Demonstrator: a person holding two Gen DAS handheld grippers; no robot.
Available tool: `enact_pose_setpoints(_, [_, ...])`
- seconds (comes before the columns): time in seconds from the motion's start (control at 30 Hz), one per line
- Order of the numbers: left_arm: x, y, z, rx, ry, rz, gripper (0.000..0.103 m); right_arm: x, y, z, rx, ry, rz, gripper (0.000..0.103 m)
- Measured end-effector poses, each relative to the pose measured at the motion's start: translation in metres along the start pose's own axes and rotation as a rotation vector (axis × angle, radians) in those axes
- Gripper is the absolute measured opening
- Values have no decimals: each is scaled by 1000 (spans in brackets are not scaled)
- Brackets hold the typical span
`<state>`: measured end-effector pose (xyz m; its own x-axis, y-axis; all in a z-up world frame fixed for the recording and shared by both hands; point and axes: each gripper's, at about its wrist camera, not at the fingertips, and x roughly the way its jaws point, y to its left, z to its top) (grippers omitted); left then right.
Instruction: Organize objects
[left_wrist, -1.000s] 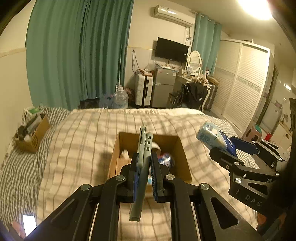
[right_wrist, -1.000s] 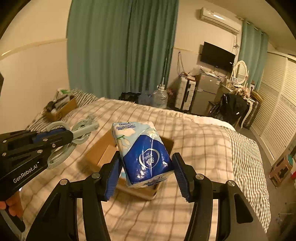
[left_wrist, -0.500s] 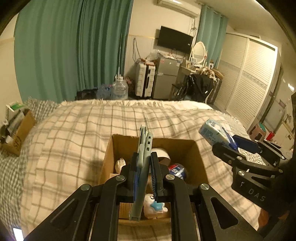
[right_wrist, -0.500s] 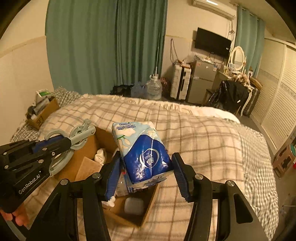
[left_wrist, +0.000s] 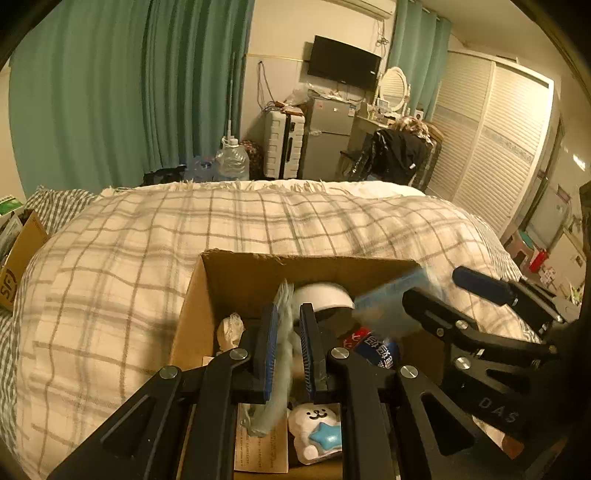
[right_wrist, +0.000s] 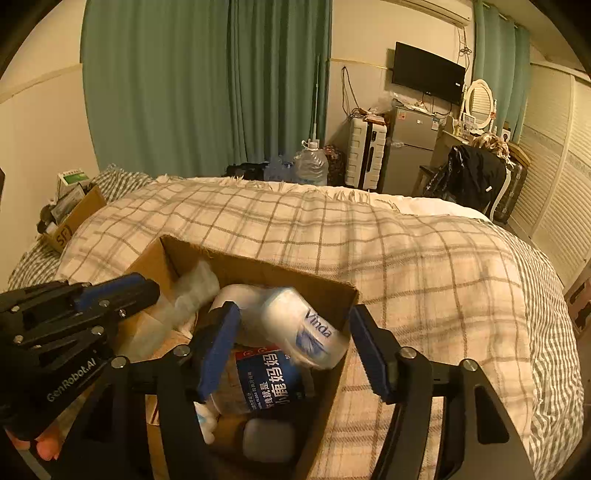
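Observation:
An open cardboard box (left_wrist: 236, 273) sits on the plaid bed; it also shows in the right wrist view (right_wrist: 258, 264). My left gripper (left_wrist: 288, 347) is over the box, its jaws slightly apart around a blurred grey-green clip (left_wrist: 279, 373) that seems to be slipping down. My right gripper (right_wrist: 291, 350) is open wide over the box's right side. The blue-and-white tissue pack (right_wrist: 303, 325) is blurred between the jaws, falling into the box; it also shows in the left wrist view (left_wrist: 391, 299). Inside lie a blue-labelled jar (right_wrist: 269, 376), a white plush with a blue star (left_wrist: 317, 428) and a white roll (left_wrist: 325, 295).
The plaid blanket (right_wrist: 406, 251) covers the bed around the box. A second cardboard box (right_wrist: 74, 218) with items stands at the bed's far left. Beyond the bed are a water jug (right_wrist: 312, 166), a suitcase, a small fridge and a wardrobe on the right.
Both grippers have dropped closer over the box. The right gripper has opened and let go of the tissue pack, which is falling in. The left jaws have loosened on the clip.

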<state>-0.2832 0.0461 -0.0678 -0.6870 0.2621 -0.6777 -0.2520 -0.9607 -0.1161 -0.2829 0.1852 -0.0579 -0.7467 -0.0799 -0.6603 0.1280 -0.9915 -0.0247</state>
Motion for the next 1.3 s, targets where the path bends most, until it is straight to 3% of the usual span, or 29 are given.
enact_pose_setpoints(0.1, [-8,-4,0,13,8,8,31,-15,-4,0,22,-30,-8,73])
enact_pose_setpoints(0.17, [-21,-5,1,7,-15,16,60,-29,-7,2,36,-49,-19,75])
enact_pose_setpoints(0.3, [-53,-7,6,1,-68,20,68,-65,-11,9,42,-96,-53,84])
enact_pose_setpoints(0.47, [-106,-15,15,21,-174,52,97,-126,-13,18,55,-194,-86,100])
enact_pose_setpoints(0.53, [-129,-18,17,22,-223,58,103,-151,-13,20,55,-239,-113,103])
enact_pose_setpoints(0.77, [-199,-21,8,9,-353,68,103,-233,-11,14,73,-358,-155,103])
enact_pose_setpoints(0.93, [-237,-18,-25,-10,-461,97,103,-270,-1,-11,70,-413,-181,103])
enact_pose_setpoints(1.07, [-243,-12,-55,-21,-486,131,103,-272,5,-40,60,-412,-218,103])
enact_pose_setpoints(1.2, [-231,-2,-81,-57,-451,142,103,-255,4,-70,87,-403,-234,103])
enact_pose_setpoints(1.3, [-218,6,-99,-78,-417,156,103,-230,-4,-88,130,-355,-194,103])
